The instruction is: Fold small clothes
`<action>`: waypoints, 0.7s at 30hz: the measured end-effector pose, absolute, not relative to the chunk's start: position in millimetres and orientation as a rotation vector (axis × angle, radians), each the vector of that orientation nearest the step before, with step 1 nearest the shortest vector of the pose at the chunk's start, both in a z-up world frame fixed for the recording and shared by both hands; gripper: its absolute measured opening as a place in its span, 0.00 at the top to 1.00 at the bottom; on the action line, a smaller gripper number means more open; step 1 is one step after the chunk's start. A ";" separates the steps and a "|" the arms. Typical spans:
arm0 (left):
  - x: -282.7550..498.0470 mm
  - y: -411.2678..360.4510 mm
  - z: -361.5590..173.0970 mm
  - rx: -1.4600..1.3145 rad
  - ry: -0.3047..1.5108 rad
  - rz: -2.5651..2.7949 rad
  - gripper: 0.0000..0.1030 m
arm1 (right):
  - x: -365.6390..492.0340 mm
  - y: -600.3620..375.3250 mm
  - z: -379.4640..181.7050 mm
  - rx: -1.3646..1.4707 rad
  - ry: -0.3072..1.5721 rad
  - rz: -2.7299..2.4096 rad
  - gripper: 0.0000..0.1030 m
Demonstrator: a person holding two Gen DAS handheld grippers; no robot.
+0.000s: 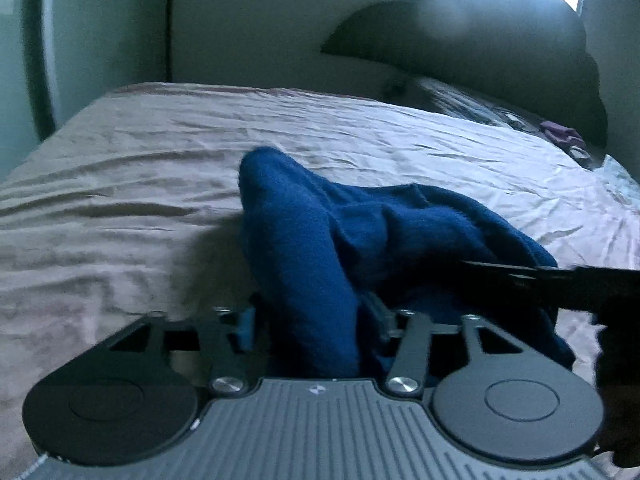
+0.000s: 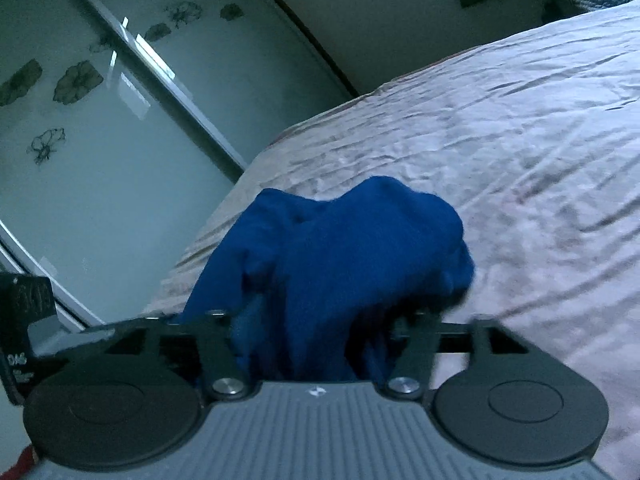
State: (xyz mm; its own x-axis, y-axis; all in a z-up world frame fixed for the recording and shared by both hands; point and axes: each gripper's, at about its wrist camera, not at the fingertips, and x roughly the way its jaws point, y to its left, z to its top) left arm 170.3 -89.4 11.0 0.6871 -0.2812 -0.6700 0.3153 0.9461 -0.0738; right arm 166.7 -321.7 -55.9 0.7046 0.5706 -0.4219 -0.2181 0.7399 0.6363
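The left gripper (image 1: 316,320) is seen with its jaws standing apart, and a fold of the blue garment (image 1: 360,240) lies between them; whether the pads press on the cloth cannot be told, since the fingertips are hidden by the fabric. The right gripper (image 2: 316,328) is likewise spread, with the blue garment (image 2: 340,248) bunched up between its fingers and covering them, so a grip cannot be confirmed there either. The garment is heaped in a rumpled mound on the pale, wrinkled bedsheet (image 1: 140,200), near the bed's edge. In the right wrist view a glass wardrobe door (image 2: 100,140) printed with flowers is seen beyond the bed.
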 end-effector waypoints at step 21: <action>97.3 -36.1 16.0 -0.210 0.844 -0.461 0.89 | 92.8 -346.5 -82.5 0.790 0.695 0.588 0.81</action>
State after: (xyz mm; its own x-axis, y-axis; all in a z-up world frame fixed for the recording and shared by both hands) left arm 97.3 -36.1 16.0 0.5736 -0.4718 -0.6696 0.3081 0.8817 -0.3573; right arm 92.8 -346.5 -82.5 0.6333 0.6985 -0.3333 -0.2128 0.5712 0.7927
